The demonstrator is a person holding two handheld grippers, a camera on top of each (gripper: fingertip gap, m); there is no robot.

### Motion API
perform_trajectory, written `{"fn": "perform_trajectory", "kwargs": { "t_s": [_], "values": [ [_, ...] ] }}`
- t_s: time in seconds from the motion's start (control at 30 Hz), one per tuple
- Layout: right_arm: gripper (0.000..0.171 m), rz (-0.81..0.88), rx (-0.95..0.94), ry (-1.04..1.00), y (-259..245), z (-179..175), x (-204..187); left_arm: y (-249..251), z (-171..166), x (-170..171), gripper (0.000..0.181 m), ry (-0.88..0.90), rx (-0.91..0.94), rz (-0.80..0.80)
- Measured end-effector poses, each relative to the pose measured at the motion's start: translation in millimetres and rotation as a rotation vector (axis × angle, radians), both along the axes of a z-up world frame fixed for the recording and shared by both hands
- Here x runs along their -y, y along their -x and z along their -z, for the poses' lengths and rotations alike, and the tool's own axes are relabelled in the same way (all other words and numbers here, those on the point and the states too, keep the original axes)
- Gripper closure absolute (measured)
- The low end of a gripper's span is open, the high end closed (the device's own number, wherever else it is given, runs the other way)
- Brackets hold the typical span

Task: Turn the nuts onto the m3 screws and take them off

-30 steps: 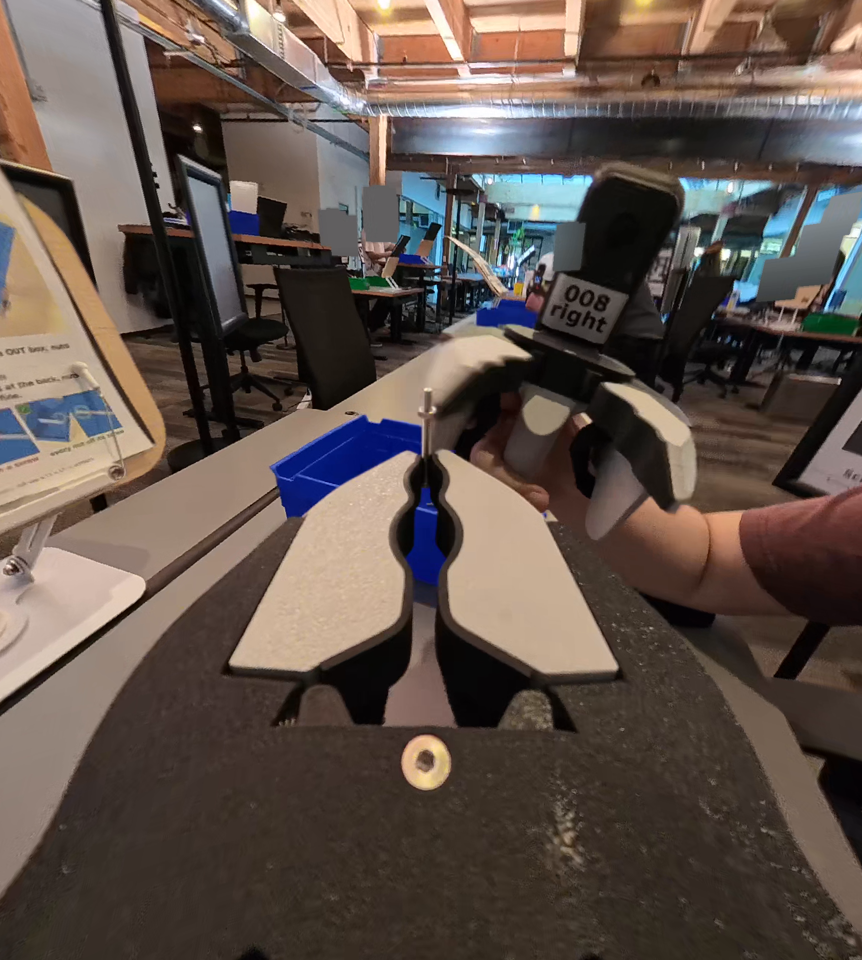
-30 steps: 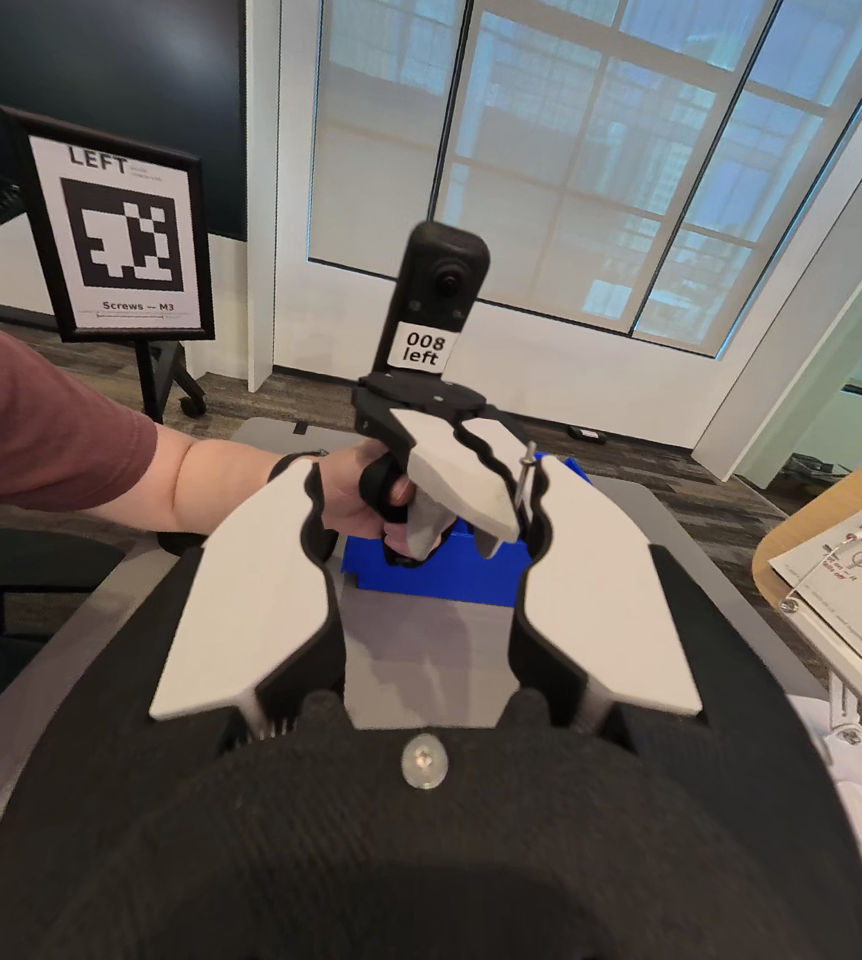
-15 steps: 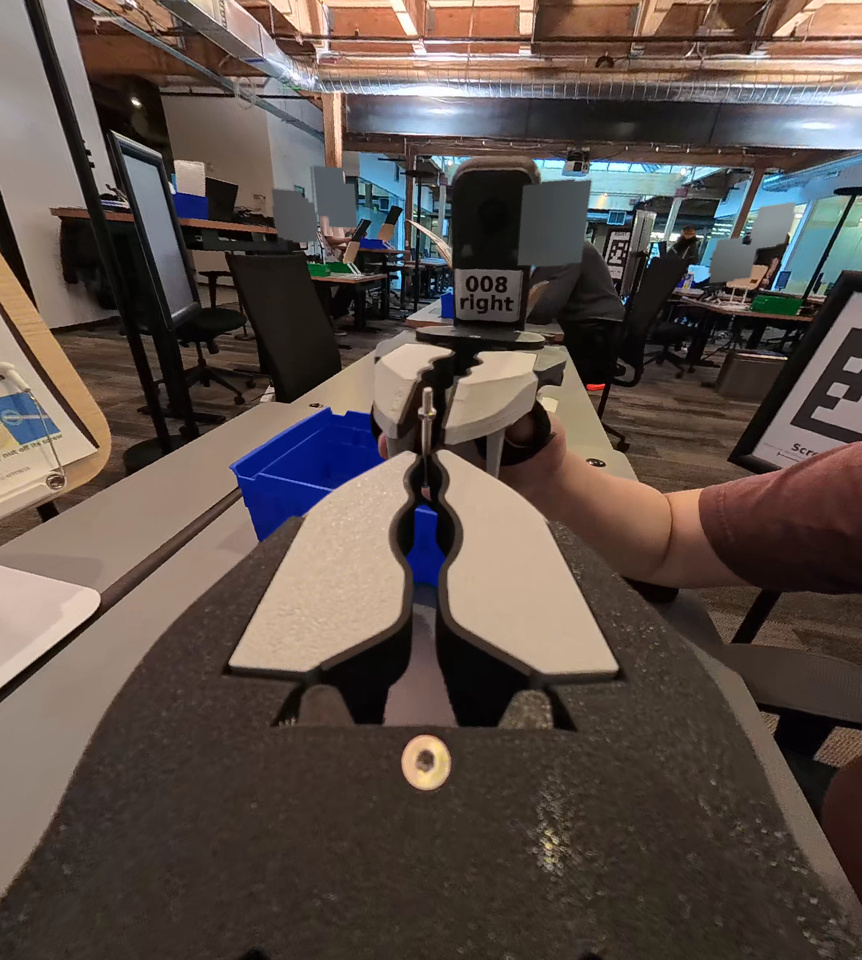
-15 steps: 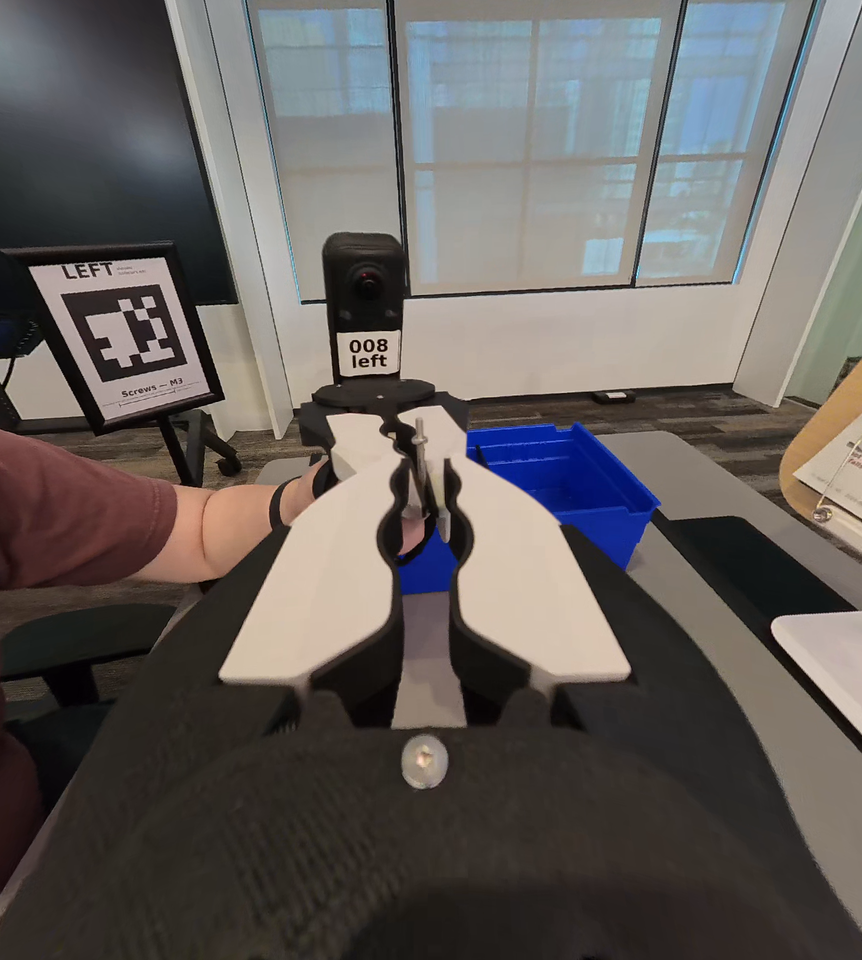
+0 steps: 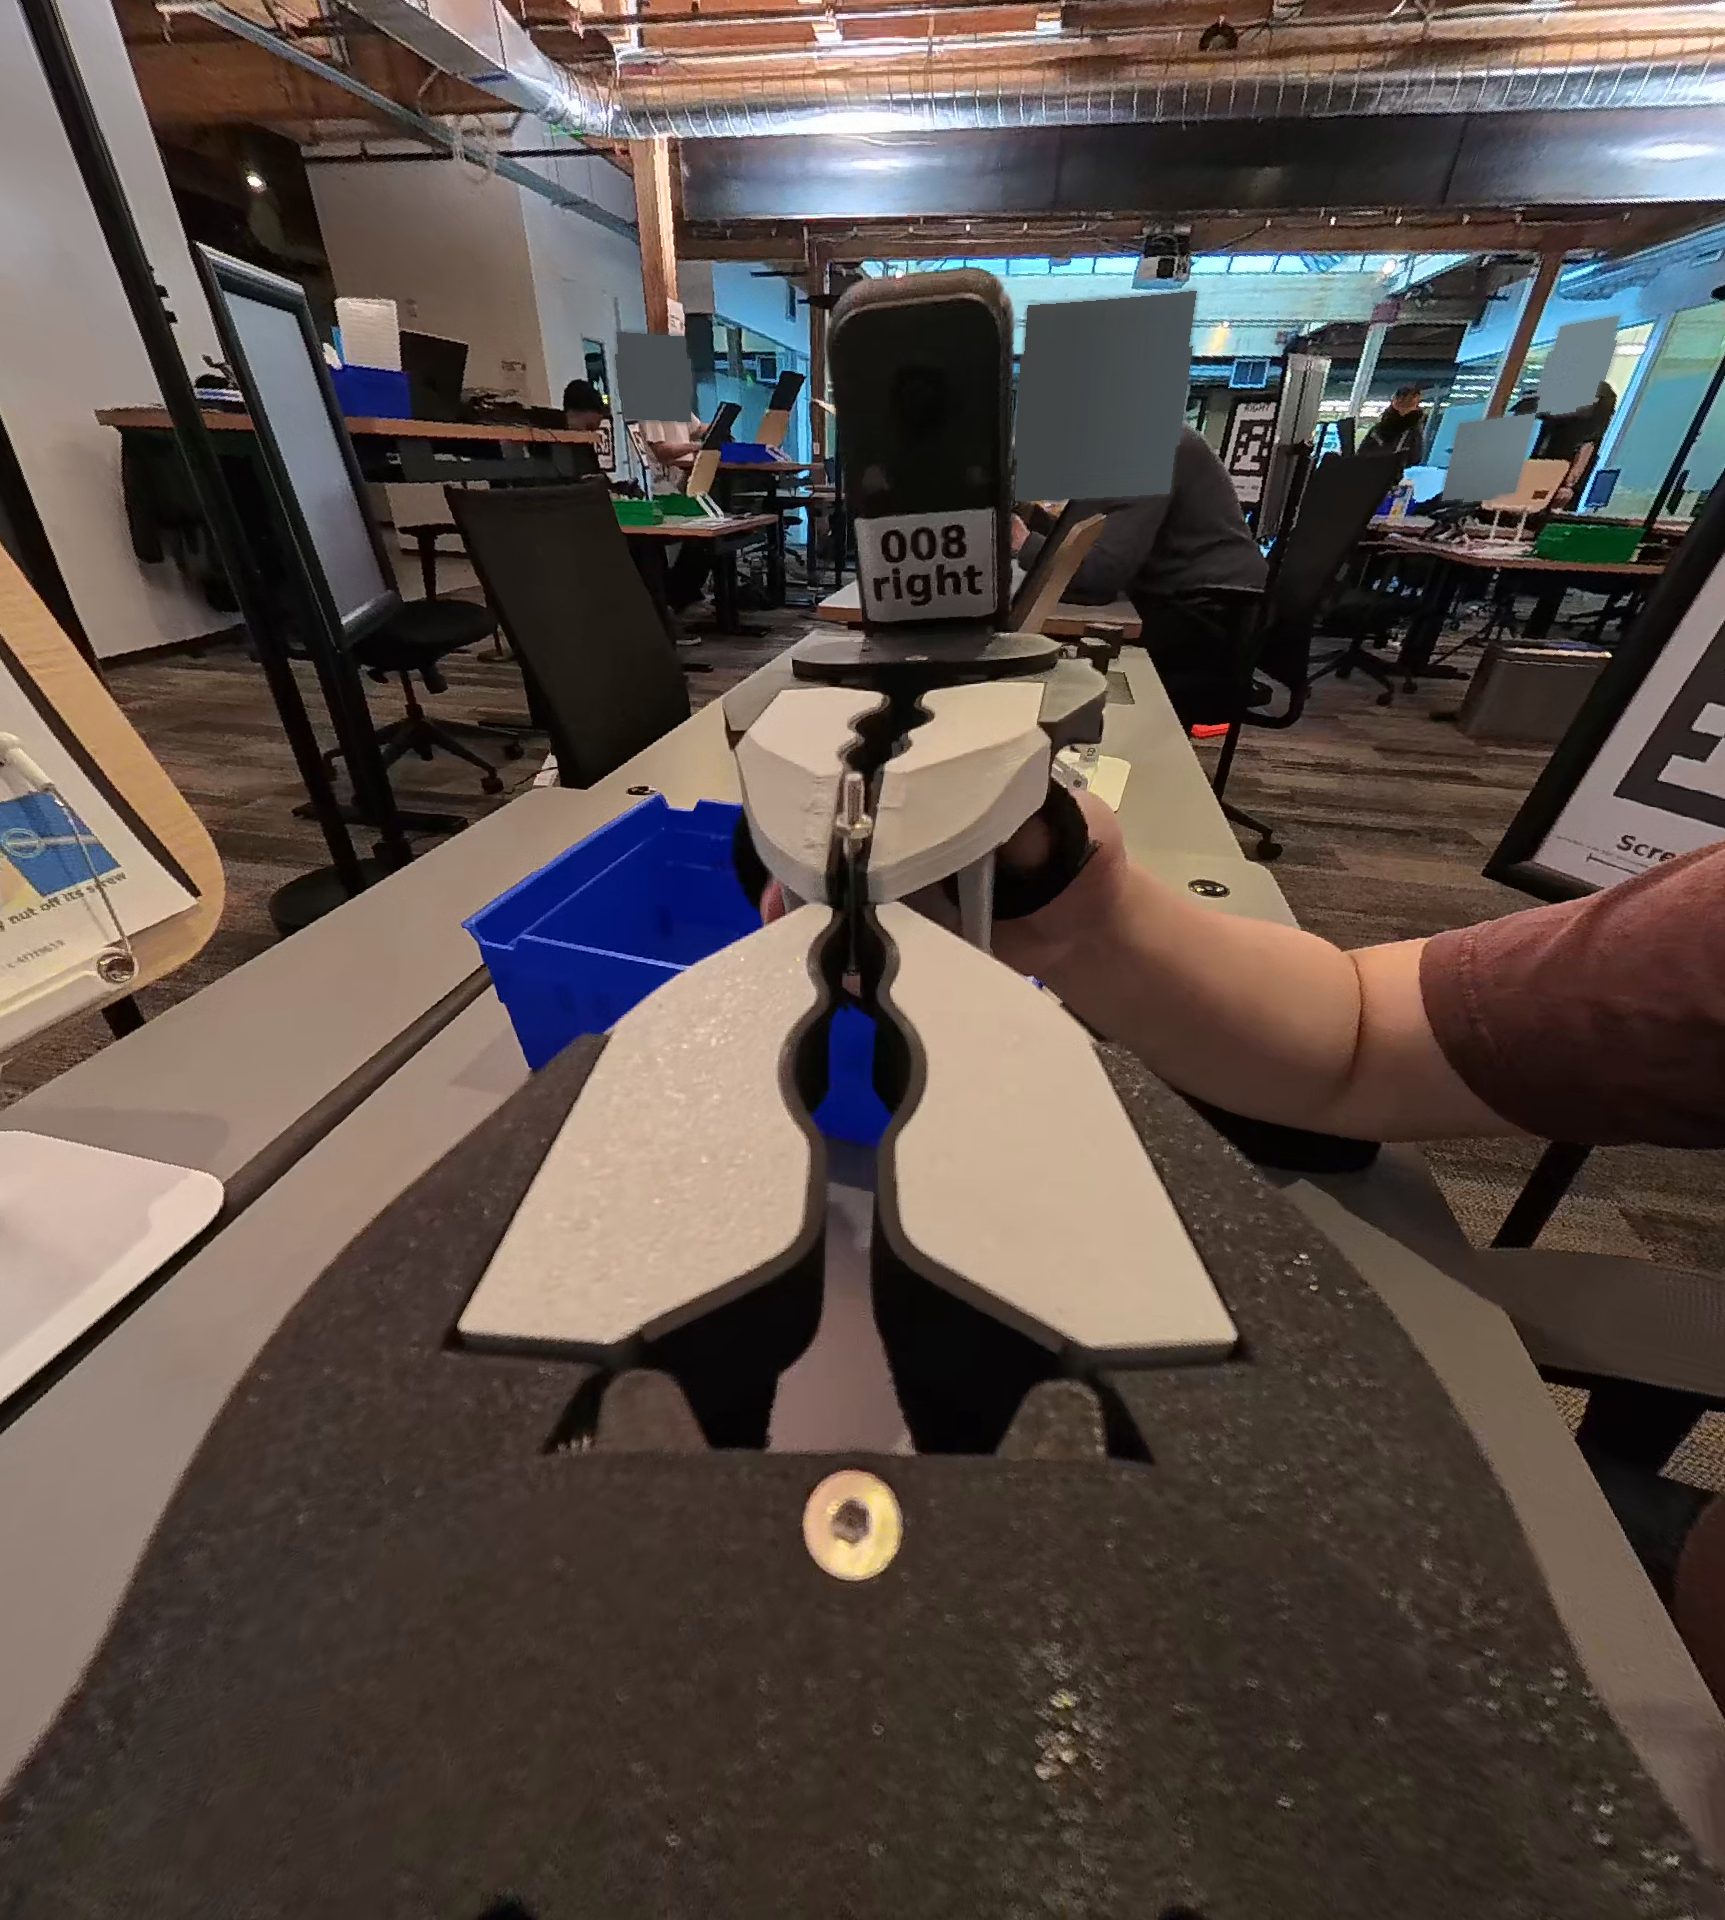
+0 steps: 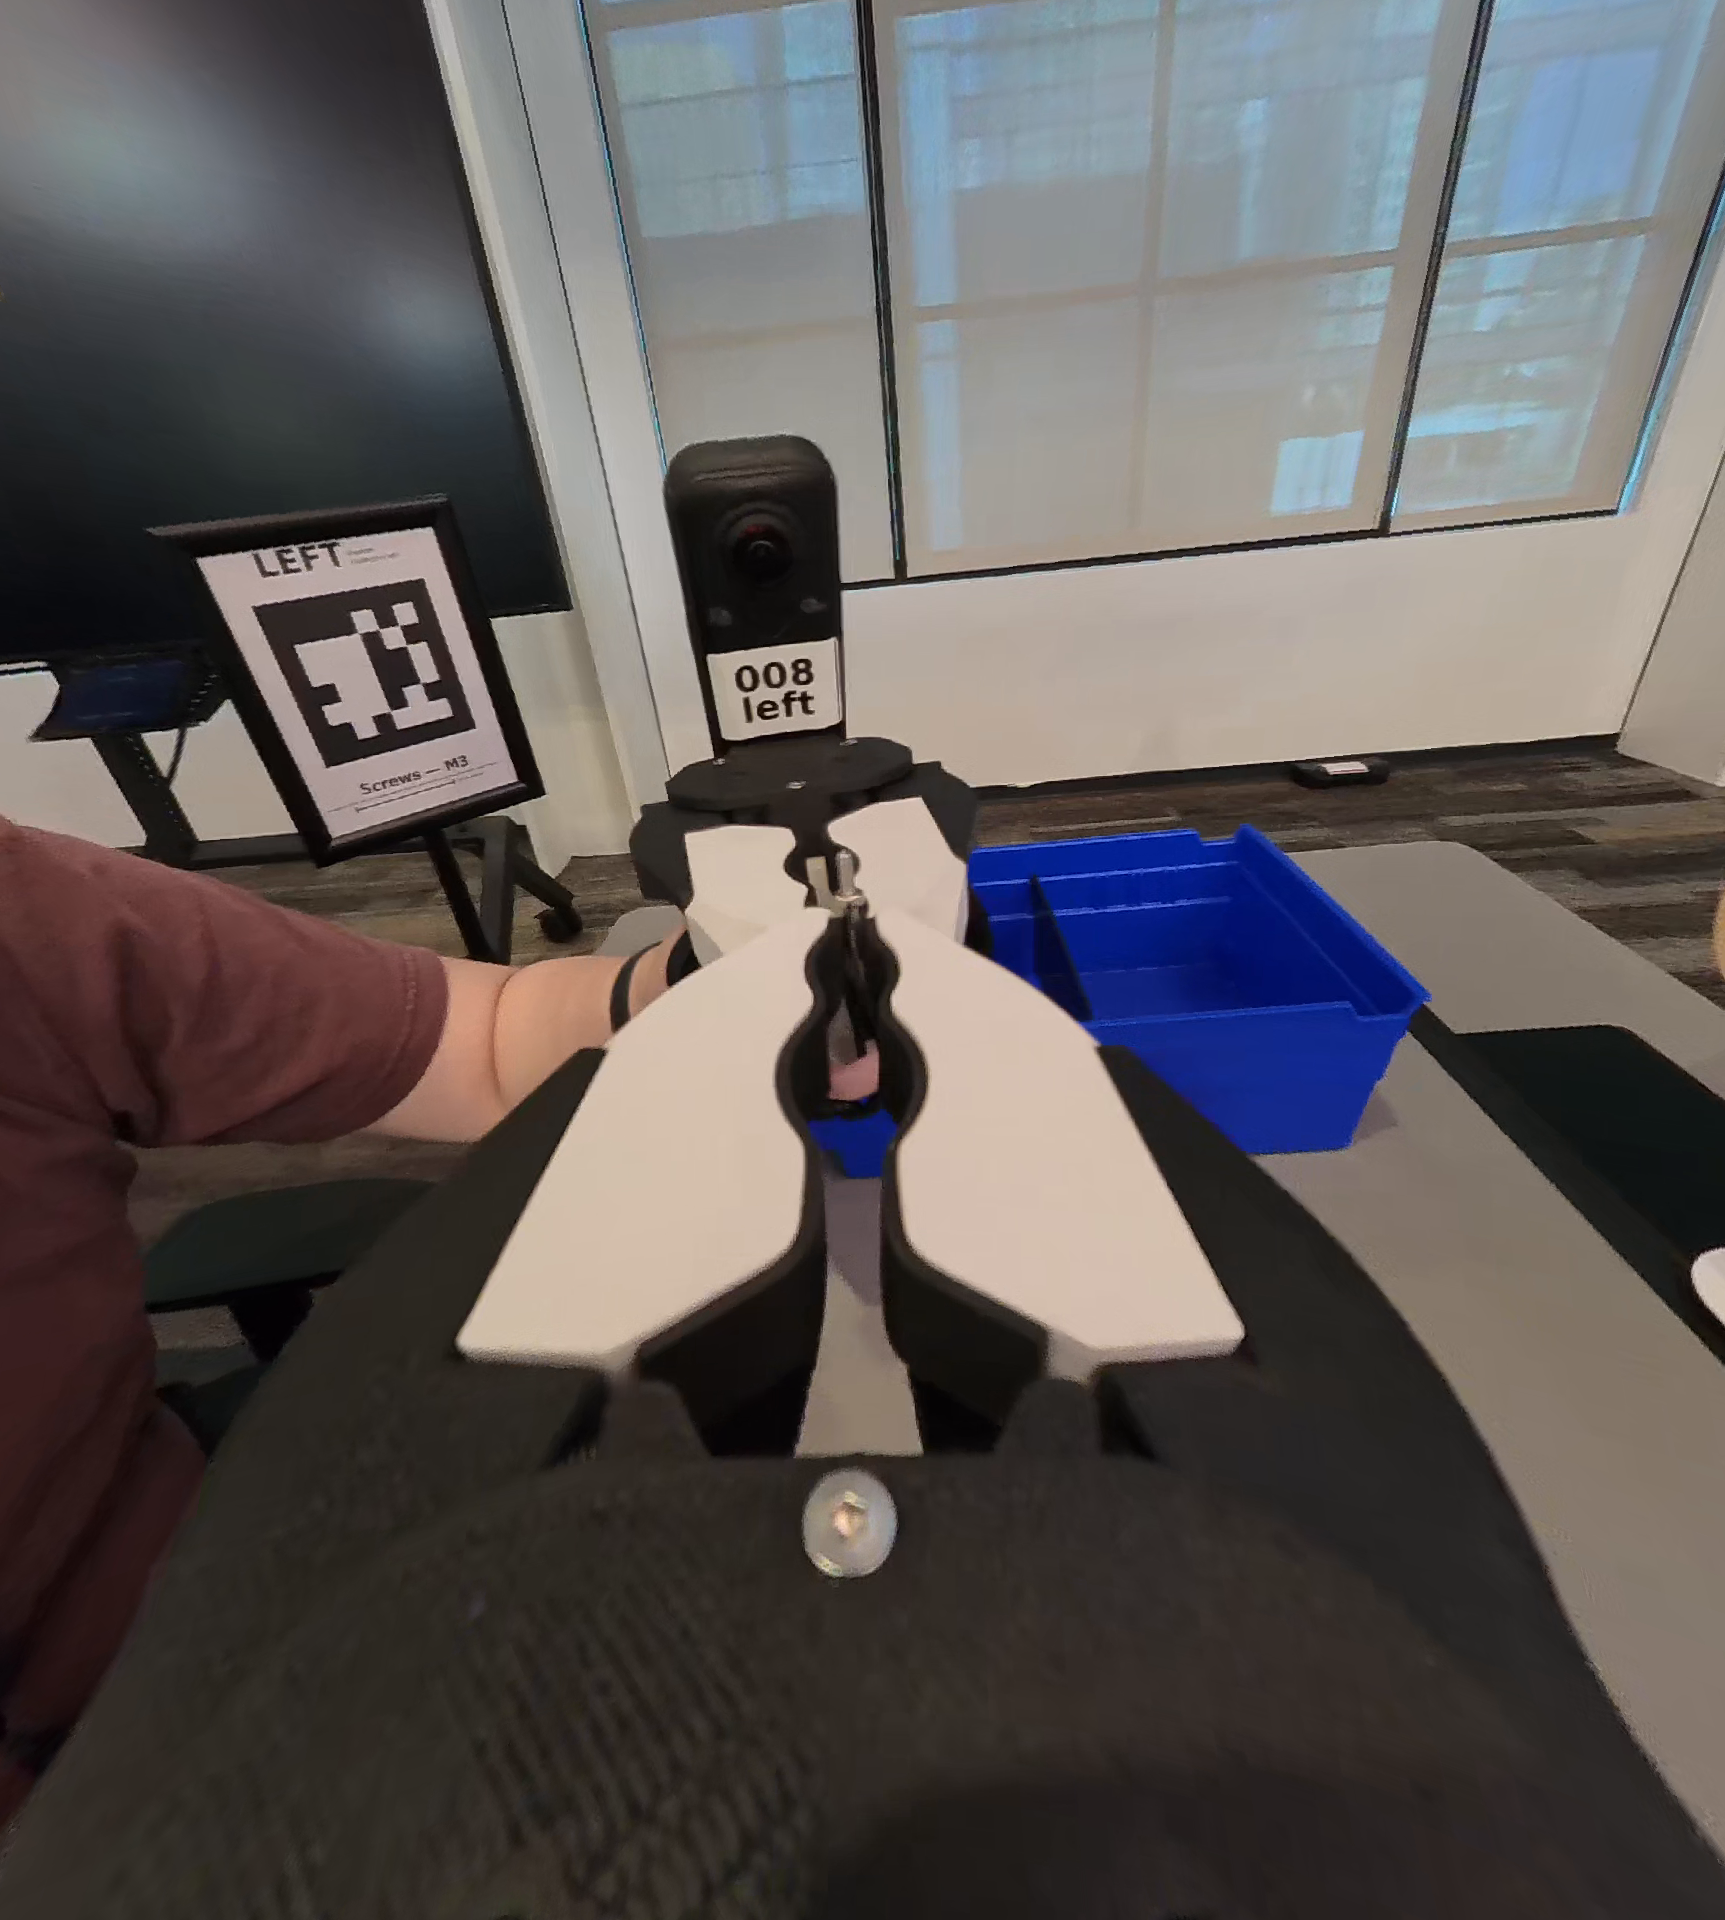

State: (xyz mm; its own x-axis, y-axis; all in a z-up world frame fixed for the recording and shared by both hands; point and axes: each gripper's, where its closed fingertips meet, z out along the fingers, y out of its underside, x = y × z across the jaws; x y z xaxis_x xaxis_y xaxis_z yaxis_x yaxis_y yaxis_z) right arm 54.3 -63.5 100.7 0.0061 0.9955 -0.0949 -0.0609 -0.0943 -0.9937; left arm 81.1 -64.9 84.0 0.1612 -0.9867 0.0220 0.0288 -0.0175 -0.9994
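My left gripper (image 5: pixel 850 940) is shut on the lower shaft of a thin M3 screw (image 5: pixel 850 852) and holds it upright above the table. A small silver nut (image 5: pixel 850 816) sits at the screw's top end. My right gripper (image 6: pixel 842 920) faces the left one head-on, and its tips are shut around the screw's upper end at the nut (image 6: pixel 840 875). In the right wrist view the left gripper (image 6: pixel 827 883) shows just behind the tips. In the left wrist view the right gripper (image 5: pixel 853 852) shows just behind the screw.
A blue divided bin (image 6: pixel 1201 997) stands on the grey table (image 6: pixel 1460 1299) under and beside the grippers; it also shows in the left wrist view (image 5: pixel 609 935). An instruction board on a white stand (image 5: pixel 6 831) is at the left. Framed marker signs (image 6: pixel 370 675) stand beyond the table. Left and right tips are no more than a few centimetres apart.
My right gripper was wide open and tilted beside the screw; it has turned level, lined up with the left gripper and shut on the screw's top. The left gripper kept its hold.
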Motion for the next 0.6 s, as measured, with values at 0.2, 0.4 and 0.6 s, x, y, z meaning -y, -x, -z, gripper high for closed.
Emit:
{"fn": "perform_trajectory", "kwargs": {
  "t_s": [0.2, 0.4, 0.6],
  "values": [
    [0.168, -0.019, 0.003, 0.022, -1, 1, 0, -2, 1, 4, 0.175, 0.068, 0.025, 0.075],
    [0.168, 0.013, -0.007, 0.055, -8, 0, -11, -4, 5, -3, 0.145, 0.053, 0.0, 0.016],
    [0.168, 0.165, 0.128, 0.099, -40, 1, -35, 5, 6, -24, 0.13, 0.042, -0.015, -0.127]
  ]
}}
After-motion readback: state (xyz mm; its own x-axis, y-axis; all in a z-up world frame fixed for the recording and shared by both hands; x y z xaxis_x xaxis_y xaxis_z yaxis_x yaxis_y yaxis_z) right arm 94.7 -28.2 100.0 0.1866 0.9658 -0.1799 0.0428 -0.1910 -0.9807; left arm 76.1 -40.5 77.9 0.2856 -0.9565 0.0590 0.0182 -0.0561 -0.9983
